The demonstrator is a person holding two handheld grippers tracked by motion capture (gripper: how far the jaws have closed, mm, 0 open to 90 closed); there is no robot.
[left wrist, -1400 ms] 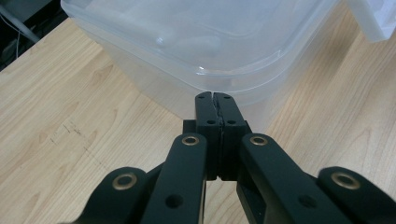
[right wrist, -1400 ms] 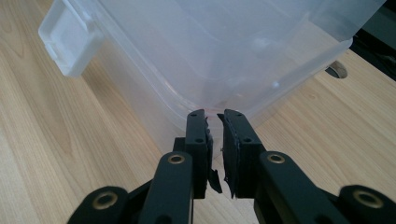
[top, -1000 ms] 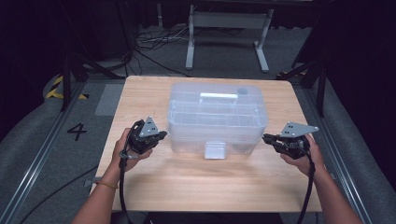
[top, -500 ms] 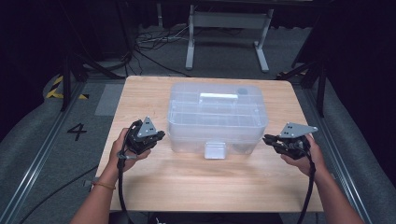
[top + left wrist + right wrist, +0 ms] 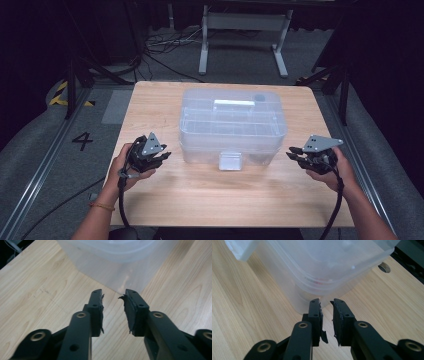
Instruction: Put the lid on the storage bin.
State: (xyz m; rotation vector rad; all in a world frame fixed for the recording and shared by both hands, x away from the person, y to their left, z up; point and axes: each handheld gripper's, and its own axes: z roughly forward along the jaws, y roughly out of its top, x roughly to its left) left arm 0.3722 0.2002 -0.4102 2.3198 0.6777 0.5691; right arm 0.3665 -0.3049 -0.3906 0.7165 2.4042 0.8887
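From the high view, the clear lidded box [image 5: 232, 127] sat in the middle of the table [image 5: 210, 200], its front latch tab [image 5: 231, 161] facing the person. The left gripper [image 5: 161, 156] hovered just beside the box's left front corner, and the right gripper [image 5: 295, 153] just beside its right front corner; neither touched it. Against the frames from a second before, both hands had barely shifted, but the jaws on each side had just been opening from a shut state, with nothing between them.

In the left gripper view, the left gripper [image 5: 114, 296] stood parted by a modest gap, bare wood showing through it. The box [image 5: 117, 265] lay just ahead of the tips, its corner near but apart from them.

In the right gripper view, the right gripper [image 5: 326, 302] showed a narrower gap, also empty. The box [image 5: 324, 267] rose just beyond the tips, its lower corner close to them and its lid rim overhanging above.

Judged from this, the opening jaws marked the start of the work: the person seemed to be readying both tools to take hold of the box at its two sides, or at its lid. No grip had yet been made, and the lid was still on.
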